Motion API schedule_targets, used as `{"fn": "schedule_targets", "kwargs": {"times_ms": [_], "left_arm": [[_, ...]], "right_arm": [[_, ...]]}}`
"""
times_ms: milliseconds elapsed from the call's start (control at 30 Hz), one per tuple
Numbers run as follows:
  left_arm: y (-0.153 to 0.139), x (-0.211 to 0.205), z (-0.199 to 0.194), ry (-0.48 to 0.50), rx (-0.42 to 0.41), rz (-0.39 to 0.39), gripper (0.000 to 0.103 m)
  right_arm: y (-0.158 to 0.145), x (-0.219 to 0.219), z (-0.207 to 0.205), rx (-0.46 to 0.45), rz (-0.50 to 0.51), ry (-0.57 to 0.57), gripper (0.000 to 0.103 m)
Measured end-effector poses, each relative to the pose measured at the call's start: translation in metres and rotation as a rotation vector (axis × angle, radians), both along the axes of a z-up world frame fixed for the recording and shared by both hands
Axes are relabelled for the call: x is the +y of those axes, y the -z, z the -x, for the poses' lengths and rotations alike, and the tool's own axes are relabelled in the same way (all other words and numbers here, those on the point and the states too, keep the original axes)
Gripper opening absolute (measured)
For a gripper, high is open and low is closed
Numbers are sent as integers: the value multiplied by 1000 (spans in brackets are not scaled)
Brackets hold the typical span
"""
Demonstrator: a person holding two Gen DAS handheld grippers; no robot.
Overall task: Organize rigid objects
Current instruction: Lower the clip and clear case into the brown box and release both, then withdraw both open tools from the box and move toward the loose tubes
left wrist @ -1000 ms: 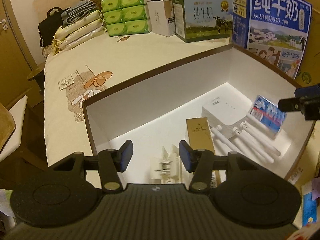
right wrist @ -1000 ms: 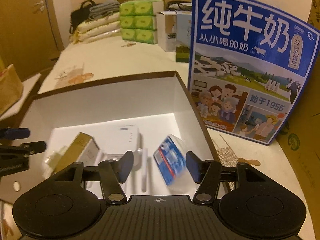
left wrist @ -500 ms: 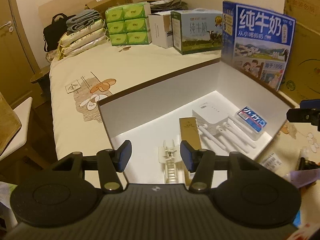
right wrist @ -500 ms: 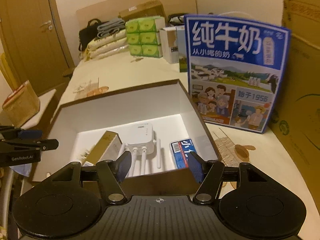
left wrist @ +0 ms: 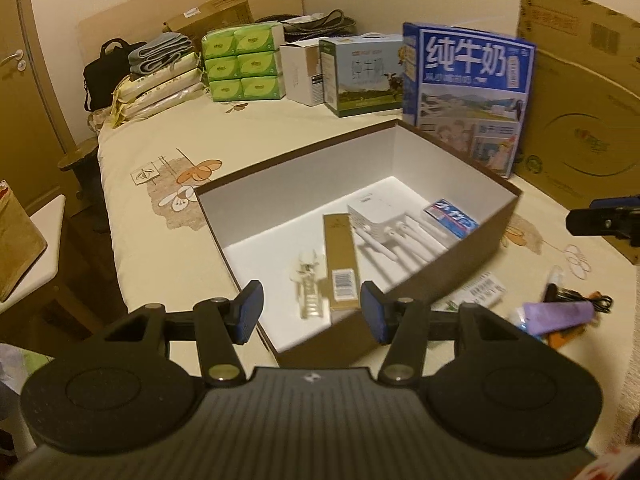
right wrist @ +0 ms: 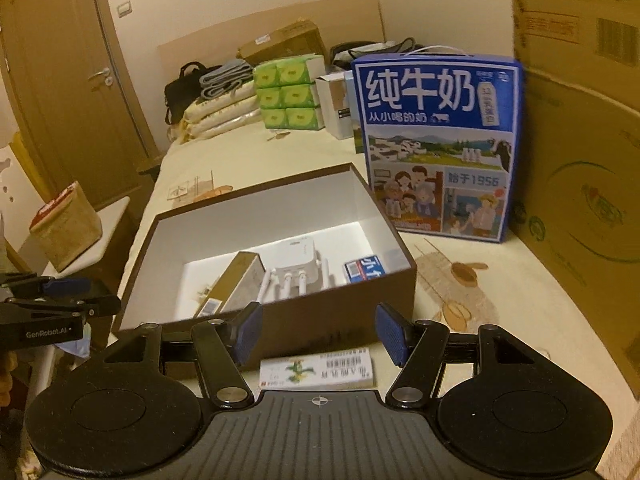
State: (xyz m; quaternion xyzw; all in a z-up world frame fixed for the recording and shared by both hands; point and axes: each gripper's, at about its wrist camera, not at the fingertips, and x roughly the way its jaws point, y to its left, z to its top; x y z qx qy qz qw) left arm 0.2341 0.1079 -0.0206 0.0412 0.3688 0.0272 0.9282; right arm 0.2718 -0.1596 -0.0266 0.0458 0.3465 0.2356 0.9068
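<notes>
A brown box with white inside [left wrist: 256, 168] [right wrist: 352, 300] sits on the bed. In it lie a white router [left wrist: 376, 220] [right wrist: 298, 258], a tan carton [left wrist: 340, 260] [right wrist: 236, 280], a blue-and-white packet [left wrist: 450, 216] [right wrist: 366, 268] and a white plastic clip [left wrist: 308, 284]. A small flat white carton [right wrist: 320, 370] [left wrist: 480, 292] lies outside the box's near wall, just below my right gripper [right wrist: 318, 332]. My left gripper [left wrist: 310, 310] is open and empty, held back above the box's near corner. My right gripper is open and empty too.
A blue milk carton [left wrist: 468, 96] [right wrist: 438, 148] stands behind the box, with a big cardboard box [left wrist: 580, 112] to its right. A purple tube [left wrist: 564, 314] and small items lie right of the box. Tissue packs [left wrist: 240, 64], boxes and bags line the headboard.
Both grippers have pulled back and up from inside the box, so the whole box and the items outside it now show. Both stay open and empty.
</notes>
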Motion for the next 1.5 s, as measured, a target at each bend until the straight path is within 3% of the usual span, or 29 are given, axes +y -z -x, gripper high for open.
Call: {"fn": "schedule_targets", "kwargs": {"times_ms": [733,1500], "left_arm": [[16,-54,75,94,80,45,50],[53,-104,87,182,192,39,50]], "right_arm": [[18,-40,96,86,-23,71,59],[59,-63,129,182,37,109,59]]}}
